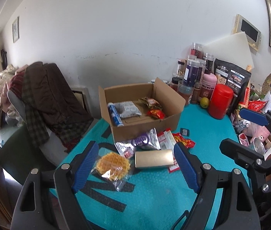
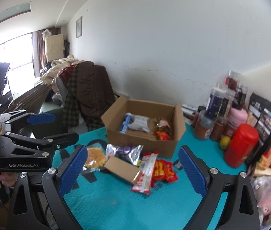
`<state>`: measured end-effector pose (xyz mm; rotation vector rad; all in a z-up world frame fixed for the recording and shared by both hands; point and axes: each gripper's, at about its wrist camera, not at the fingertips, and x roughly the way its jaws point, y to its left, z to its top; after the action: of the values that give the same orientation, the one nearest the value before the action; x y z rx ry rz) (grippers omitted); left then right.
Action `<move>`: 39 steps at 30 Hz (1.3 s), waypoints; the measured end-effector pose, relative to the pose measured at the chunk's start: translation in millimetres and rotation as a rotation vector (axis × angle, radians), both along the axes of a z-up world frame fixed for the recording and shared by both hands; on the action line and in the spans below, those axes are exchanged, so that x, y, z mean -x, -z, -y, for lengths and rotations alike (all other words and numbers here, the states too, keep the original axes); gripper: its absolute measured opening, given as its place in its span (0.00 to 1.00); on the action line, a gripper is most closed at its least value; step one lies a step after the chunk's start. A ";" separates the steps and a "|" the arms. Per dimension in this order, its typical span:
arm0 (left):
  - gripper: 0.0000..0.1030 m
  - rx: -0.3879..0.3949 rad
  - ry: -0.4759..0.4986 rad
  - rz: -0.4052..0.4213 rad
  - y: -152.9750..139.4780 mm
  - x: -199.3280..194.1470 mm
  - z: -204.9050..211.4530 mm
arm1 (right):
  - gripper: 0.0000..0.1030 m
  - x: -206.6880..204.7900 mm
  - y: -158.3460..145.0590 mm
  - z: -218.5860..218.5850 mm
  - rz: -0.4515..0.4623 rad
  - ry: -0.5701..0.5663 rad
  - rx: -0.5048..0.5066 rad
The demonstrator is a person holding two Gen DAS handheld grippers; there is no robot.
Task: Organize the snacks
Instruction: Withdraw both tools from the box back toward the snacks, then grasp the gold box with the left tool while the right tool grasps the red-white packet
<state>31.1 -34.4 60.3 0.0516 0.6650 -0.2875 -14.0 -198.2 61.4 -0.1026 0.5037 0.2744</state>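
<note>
presently both the left tool [image 1: 136, 164] and right tool [image 2: 133, 171] stand wide and empty above loose snacks on the desk [image 1: 154, 201] before the box [image 1: 147, 124]; the waffle packet [image 1: 113, 165] looks light, brittle, best pinched by its wrapper edges.

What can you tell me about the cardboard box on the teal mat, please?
The cardboard box is plain brown corrugated card, open-topped with flaps standing up, sitting flat on the teal mat near the wall. Inside lie a blue-and-white tube, a grey packet and red snack packets. A silver-purple wrapper lies against its front wall.
</note>
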 end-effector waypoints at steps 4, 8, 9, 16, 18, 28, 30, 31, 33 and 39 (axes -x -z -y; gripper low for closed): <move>0.79 0.020 0.001 -0.038 16.1 -0.3 -2.7 | 0.94 -1.2 17.4 -0.8 -0.034 0.007 -0.010; 0.79 0.031 0.007 -0.061 31.6 -0.6 -2.0 | 0.94 -5.5 35.4 0.2 -0.076 0.011 -0.013; 0.79 0.031 0.009 -0.067 35.6 -0.8 -1.1 | 0.94 -6.9 40.2 0.7 -0.087 0.013 -0.011; 0.79 0.055 0.022 -0.156 64.7 -9.0 4.0 | 0.94 -18.0 72.8 9.5 -0.174 0.033 -0.012; 0.79 0.068 0.026 -0.177 71.5 -11.3 5.8 | 0.94 -22.0 82.2 13.7 -0.200 0.043 -0.019; 0.79 0.049 0.023 -0.232 102.9 -27.9 23.6 | 0.80 -46.6 118.5 28.1 -0.292 0.066 -0.029; 0.79 0.041 0.021 -0.235 107.3 -33.5 25.5 | 0.74 -54.6 125.6 31.6 -0.313 0.066 -0.033; 0.79 0.037 0.020 -0.237 108.9 -36.2 26.3 | 0.73 -57.2 127.9 32.1 -0.320 0.066 -0.034; 0.79 0.030 0.021 -0.240 111.6 -41.7 27.4 | 0.67 -65.3 135.1 35.6 -0.347 0.070 -0.045; 0.79 0.035 0.031 -0.246 114.3 -58.7 27.8 | 0.56 -83.5 148.8 38.6 -0.390 0.054 -0.069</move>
<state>89.8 -62.2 -53.9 -0.0078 0.9036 -0.3383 69.5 -236.7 -87.4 0.0336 0.8822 0.2595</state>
